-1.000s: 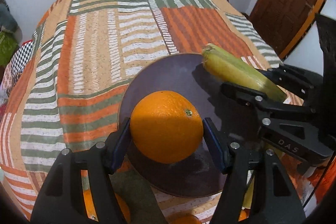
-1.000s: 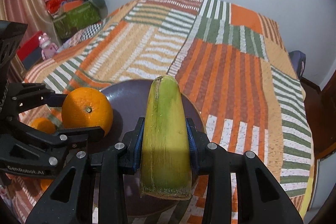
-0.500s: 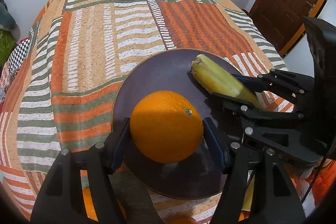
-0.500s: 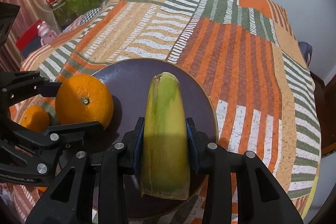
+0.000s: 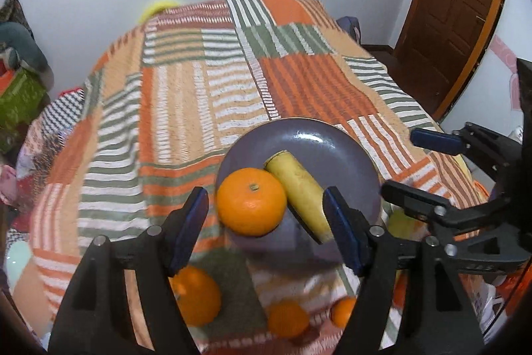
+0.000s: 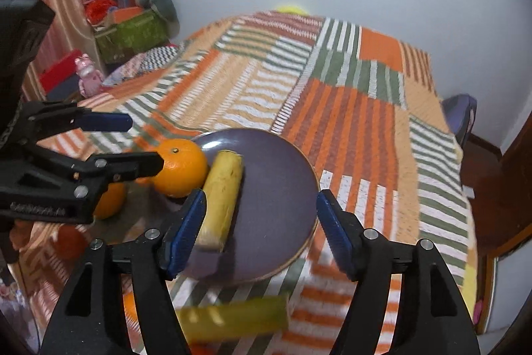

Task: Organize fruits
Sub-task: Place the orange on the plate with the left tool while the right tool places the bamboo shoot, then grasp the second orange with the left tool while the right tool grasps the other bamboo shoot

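Both my tools have just been opening, and nothing sits between the jaws of either now. My left tool (image 5: 266, 227) stands wide above the near rim of the purple plate (image 5: 332, 135), and my right tool (image 6: 259, 230) is wide too, over the plate's middle. The orange (image 5: 251, 201) rests on the plate at about 8 o'clock, touching the yellow-green stalk piece (image 5: 301, 190), which lies slanting from the centre toward 5 o'clock. Both look settled, so I judge this placing done.

The next fruits wait on the striped bed cover (image 5: 186, 95) at my near side: a big orange (image 5: 196, 295) at 7 o'clock off the plate, two smaller ones (image 5: 287, 320) at 6, and another green stalk piece (image 6: 232, 316) under my right tool. To do it well, I'd lift clear without brushing the round orange, then come down squarely over one fruit per tool, and set each on the bare far half of the plate.
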A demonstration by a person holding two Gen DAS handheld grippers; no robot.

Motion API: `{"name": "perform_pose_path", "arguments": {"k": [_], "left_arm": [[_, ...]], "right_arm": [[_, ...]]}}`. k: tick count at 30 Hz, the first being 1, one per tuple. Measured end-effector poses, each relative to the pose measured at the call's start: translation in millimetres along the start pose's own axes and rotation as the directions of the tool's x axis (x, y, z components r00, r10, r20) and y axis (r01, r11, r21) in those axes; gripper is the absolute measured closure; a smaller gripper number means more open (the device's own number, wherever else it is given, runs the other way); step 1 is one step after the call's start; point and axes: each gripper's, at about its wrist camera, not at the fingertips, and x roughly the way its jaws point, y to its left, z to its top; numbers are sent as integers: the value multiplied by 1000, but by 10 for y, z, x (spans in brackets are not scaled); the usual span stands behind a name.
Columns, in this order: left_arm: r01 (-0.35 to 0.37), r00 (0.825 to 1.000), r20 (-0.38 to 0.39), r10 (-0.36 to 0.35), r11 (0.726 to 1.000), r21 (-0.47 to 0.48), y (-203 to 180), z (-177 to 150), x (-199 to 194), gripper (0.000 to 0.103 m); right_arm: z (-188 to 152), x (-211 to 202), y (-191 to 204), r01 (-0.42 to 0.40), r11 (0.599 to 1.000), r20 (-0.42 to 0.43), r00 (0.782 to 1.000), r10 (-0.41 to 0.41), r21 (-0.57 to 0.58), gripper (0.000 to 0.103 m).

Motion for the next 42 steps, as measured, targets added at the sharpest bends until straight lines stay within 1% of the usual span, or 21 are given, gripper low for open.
{"name": "perform_pose_path", "arguments": {"k": [2, 6, 10, 12, 16, 18, 20, 22, 24, 28, 32, 34, 38, 42], "left_arm": [[-3, 1000, 18, 3, 1000, 0, 4, -88, -177, 28], [-12, 999, 38, 12, 1000, -10, 17, -264, -435, 26], [-38, 998, 48, 39, 999, -21, 93, -497, -623, 25], [-62, 997, 46, 64, 998, -33, 165, -637, -675, 24], [-97, 995, -12, 96, 993, -70, 359, -920, -634, 24], [-116, 993, -36, 114, 990, -78, 408, -1010, -596, 24], [-132, 990, -56, 128, 987, -87, 472, -1101, -552, 24], [-135, 989, -66, 129, 986, -99, 514, -1166, -522, 24], [-135, 989, -76, 127, 984, -113, 549, -1203, -470, 24], [-132, 989, -80, 123, 983, -127, 567, -1196, -402, 24], [-125, 990, -79, 116, 985, -121, 548, -1164, -342, 24], [-124, 990, -81, 115, 986, -115, 531, -1152, -307, 24], [-124, 990, -83, 115, 986, -108, 503, -1141, -251, 24], [-116, 991, -83, 107, 987, -115, 512, -1125, -212, 24]], "right_arm": [[-59, -145, 85, 1, 1000, 22, 1000, 0, -18, 28], [-252, -359, 271, 14, 998, 42, 999, -12, -62, 25], [-456, -327, 423, 18, 995, 4, 1000, -18, -95, 23], [-573, -231, 468, 23, 994, -33, 999, -27, -103, 23], [-770, 10, 529, 29, 993, -113, 993, -42, -119, 23], [-822, 126, 533, 44, 991, -141, 988, -62, -128, 23], [-834, 153, 506, 66, 990, -140, 987, -83, -123, 22], [-812, 147, 442, 41, 996, -137, 989, -53, -84, 22], [-788, 142, 411, 32, 998, -135, 990, -40, -56, 23], [-777, 107, 355, 63, 997, -121, 990, -68, -40, 24], [-809, 16, 186, 82, 997, -114, 990, -82, -4, 24], [-824, -21, 96, 93, 996, -116, 989, -91, 9, 24], [-892, -72, -154, 97, 992, -134, 987, -86, 76, 24], [-977, -125, -262, 111, 988, -152, 984, -94, 107, 24]]}}
